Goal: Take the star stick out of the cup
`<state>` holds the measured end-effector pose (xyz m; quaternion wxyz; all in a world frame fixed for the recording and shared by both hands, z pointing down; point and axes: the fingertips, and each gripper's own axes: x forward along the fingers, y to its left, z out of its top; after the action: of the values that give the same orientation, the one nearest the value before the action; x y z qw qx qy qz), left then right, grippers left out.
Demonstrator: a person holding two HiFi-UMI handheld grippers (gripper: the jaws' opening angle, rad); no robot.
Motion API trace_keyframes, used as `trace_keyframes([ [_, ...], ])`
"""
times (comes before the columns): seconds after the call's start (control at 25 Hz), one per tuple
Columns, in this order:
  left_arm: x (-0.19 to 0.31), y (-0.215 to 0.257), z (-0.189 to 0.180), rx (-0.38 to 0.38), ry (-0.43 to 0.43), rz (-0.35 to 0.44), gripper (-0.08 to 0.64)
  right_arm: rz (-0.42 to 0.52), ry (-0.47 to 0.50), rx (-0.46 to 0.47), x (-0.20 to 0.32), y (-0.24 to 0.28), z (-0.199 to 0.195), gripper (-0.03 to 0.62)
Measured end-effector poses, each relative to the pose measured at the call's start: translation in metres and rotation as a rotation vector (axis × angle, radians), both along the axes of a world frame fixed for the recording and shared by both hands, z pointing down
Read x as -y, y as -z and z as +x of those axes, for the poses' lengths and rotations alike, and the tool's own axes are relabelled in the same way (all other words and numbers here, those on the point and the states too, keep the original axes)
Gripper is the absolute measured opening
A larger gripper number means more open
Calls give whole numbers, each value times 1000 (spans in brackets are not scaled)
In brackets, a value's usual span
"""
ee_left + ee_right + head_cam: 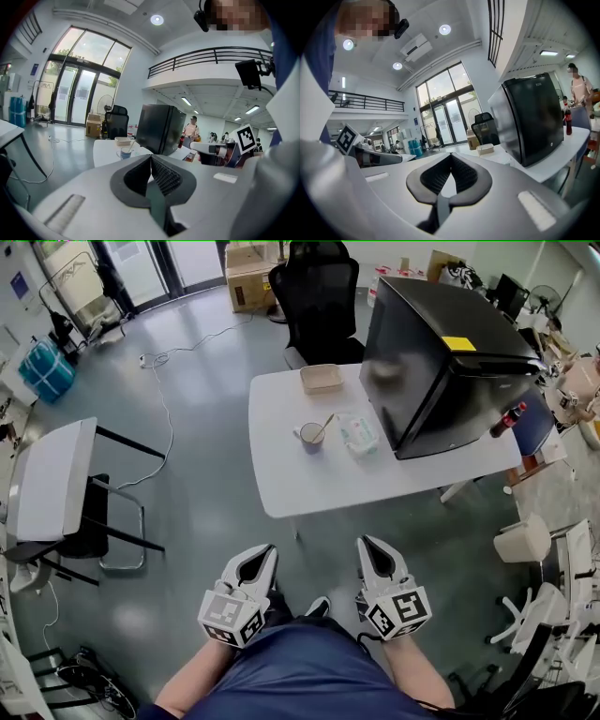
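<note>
- The thin pale star stick [324,425] is seen leaning in the small bluish cup [312,439] on the white rectangular table [309,491].
- The left gripper [268,549] and right gripper [363,542] are held near the person, well apart from the table, jaws pressed together on nothing.

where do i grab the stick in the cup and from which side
Probably the upper end of the stick, poking out over the rim of the cup. It leans right, so come from above on that side and lift along the lean.

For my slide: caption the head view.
Left gripper and right gripper shut, short of the table with cup and stick.
</note>
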<state>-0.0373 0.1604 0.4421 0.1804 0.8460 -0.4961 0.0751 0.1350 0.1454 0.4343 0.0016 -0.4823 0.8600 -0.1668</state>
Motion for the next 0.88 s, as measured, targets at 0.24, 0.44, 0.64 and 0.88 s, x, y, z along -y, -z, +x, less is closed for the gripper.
trace_keyframes([
  [0.24,29,-2,-13,-15,22,5,5,-12,18,-24,29,-8,-11,3],
  [0.44,67,-5,-25,-39,-24,8,5,-41,-38,-25,62,-13,-21,3],
  [0.64,115,0,-51,-53,-72,36,5,-81,-122,-29,101,-19,-35,5],
  [0.88,162,-3,-85,-90,-116,38,5,-121,-233,-34,149,-28,-46,5],
])
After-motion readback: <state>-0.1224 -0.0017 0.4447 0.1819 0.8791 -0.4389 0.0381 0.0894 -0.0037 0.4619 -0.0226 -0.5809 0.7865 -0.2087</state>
